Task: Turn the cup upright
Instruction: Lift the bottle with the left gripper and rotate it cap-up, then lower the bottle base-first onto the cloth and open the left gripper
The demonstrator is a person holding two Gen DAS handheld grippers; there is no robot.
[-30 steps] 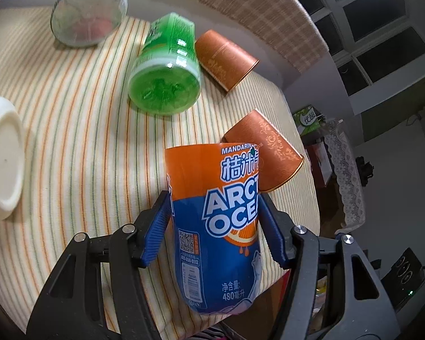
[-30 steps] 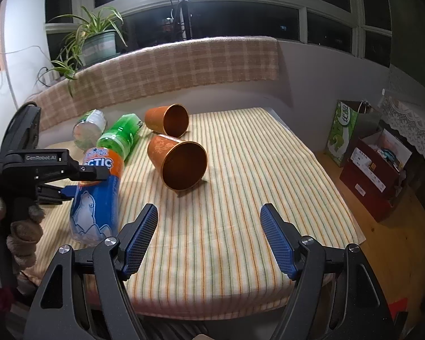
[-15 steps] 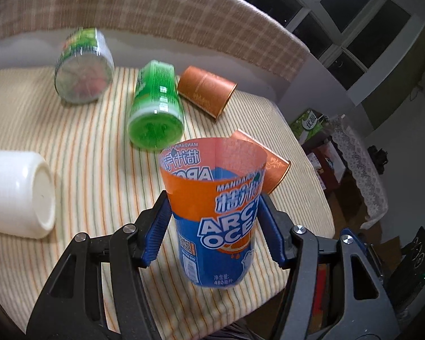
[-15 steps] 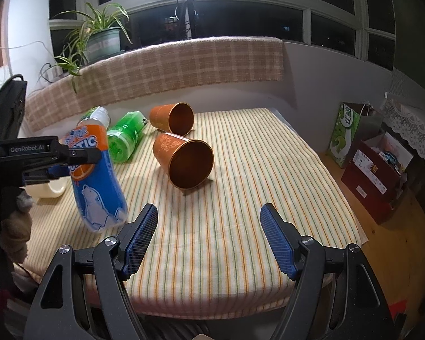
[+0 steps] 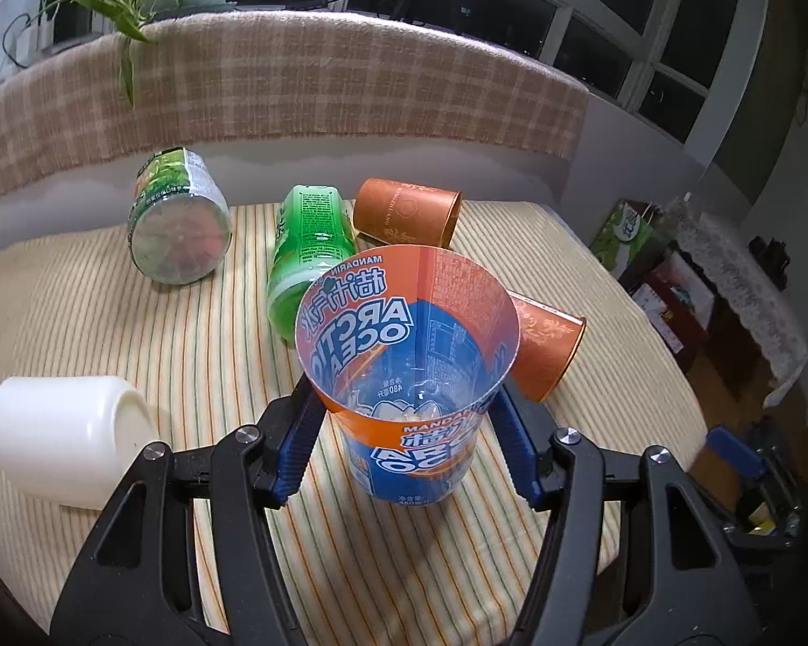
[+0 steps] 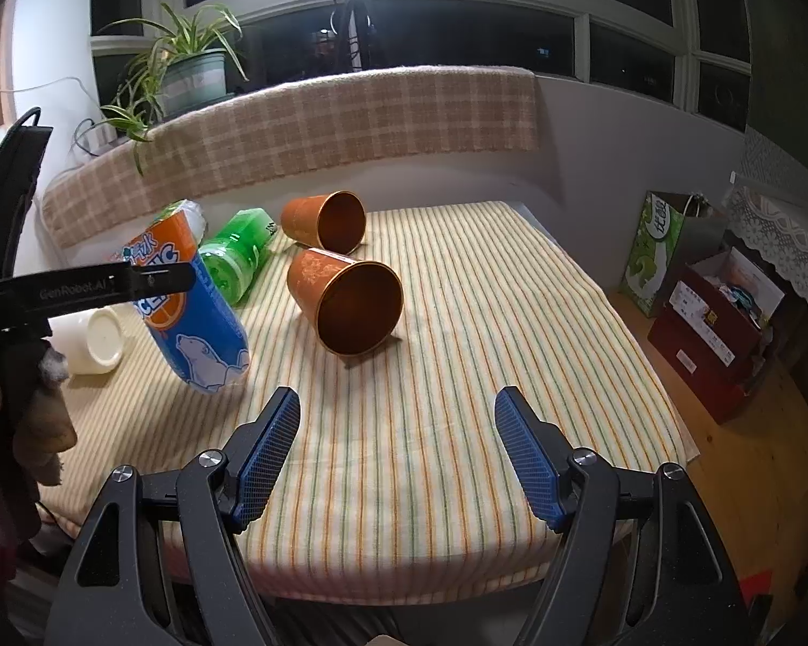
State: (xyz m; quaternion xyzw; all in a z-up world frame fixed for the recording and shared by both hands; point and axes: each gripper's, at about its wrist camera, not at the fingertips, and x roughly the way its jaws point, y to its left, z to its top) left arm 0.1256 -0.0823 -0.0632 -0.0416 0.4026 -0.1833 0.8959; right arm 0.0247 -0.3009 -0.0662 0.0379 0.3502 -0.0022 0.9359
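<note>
My left gripper (image 5: 406,444) is shut on the orange-and-blue Arctic Ocean cup (image 5: 412,452). The cup's open mouth faces up toward the camera. In the right wrist view the cup (image 6: 194,317) is tilted, its base low over the striped tablecloth (image 6: 458,323); I cannot tell if it touches. My right gripper (image 6: 398,452) is open and empty near the table's front edge. Two copper cups lie on their sides: one near (image 6: 347,307), one farther back (image 6: 326,220).
A green cup (image 5: 310,247), a clear printed cup (image 5: 178,223) and a white cup (image 5: 64,433) lie on their sides on the table. A plaid bench back (image 6: 323,124) runs behind. Boxes (image 6: 711,323) stand on the floor at the right.
My left gripper has turned the Arctic Ocean cup from mouth-down to mouth-up and brought it down toward the cloth. The right gripper has stayed open and nearly still.
</note>
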